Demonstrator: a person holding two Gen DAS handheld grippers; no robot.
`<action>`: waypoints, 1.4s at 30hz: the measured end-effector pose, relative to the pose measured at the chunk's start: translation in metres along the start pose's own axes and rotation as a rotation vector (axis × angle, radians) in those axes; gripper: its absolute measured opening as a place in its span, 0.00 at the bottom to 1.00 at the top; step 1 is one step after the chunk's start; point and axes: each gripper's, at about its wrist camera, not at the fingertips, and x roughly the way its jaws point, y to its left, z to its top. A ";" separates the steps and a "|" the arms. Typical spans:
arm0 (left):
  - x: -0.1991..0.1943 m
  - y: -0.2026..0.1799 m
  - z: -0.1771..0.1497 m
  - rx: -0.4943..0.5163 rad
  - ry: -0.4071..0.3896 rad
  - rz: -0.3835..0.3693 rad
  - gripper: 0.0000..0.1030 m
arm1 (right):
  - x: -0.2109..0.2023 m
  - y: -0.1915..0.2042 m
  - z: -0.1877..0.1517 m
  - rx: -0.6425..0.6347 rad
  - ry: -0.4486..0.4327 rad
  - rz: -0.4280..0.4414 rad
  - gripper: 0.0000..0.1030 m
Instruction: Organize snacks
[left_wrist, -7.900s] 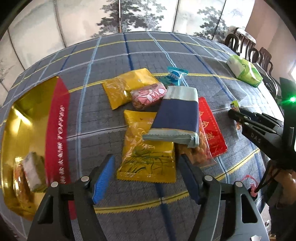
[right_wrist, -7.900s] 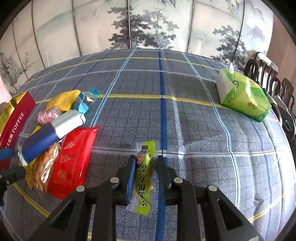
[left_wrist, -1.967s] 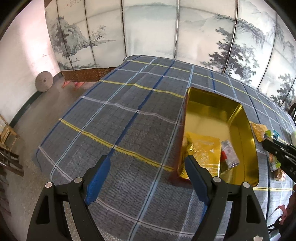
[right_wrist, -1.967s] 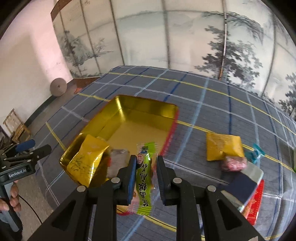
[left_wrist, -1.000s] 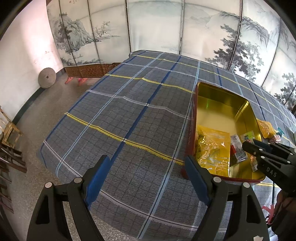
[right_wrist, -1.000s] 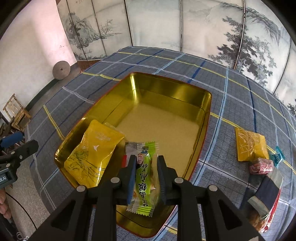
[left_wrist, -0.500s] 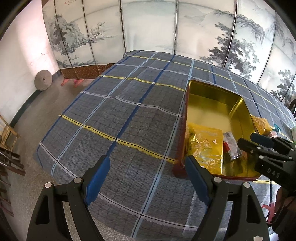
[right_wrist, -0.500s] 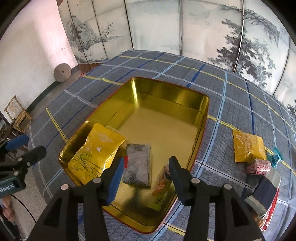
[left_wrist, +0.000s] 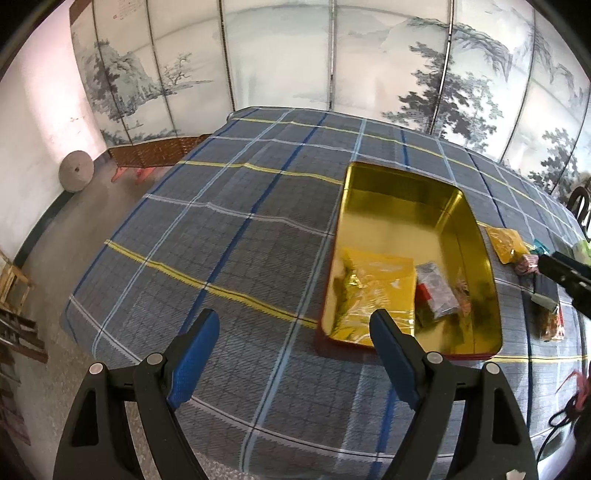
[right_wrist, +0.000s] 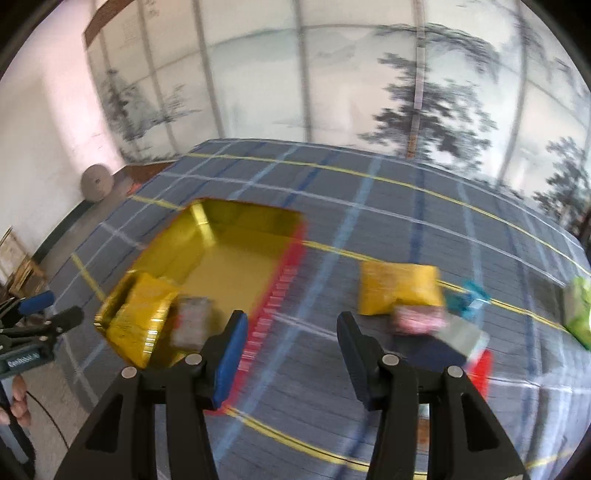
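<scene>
Gold tin (left_wrist: 402, 177) holds yellow packet (left_wrist: 373, 284), grey packet (left_wrist: 437, 288); left claw (left_wrist: 295, 354), right claw (right_wrist: 290, 354) spread, empty.

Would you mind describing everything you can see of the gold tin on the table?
The gold tin is a shallow, rectangular open box with rounded corners, a shiny gold metallic inside and a red outside. It sits flat on the plaid tablecloth, lidless. Its far half is bare; at the near end lie a large yellow packet, a small grey wrapped snack and a blurred snack beside that. Neither gripper touches it.
</scene>
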 end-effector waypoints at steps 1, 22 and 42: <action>0.000 -0.004 0.001 0.008 -0.001 -0.004 0.78 | -0.003 -0.012 -0.002 0.019 -0.001 -0.018 0.50; -0.005 -0.087 0.014 0.154 -0.007 -0.071 0.79 | 0.011 -0.160 -0.064 0.259 0.124 -0.200 0.50; -0.008 -0.137 0.015 0.250 -0.007 -0.106 0.82 | 0.041 -0.142 -0.071 0.215 0.143 -0.194 0.58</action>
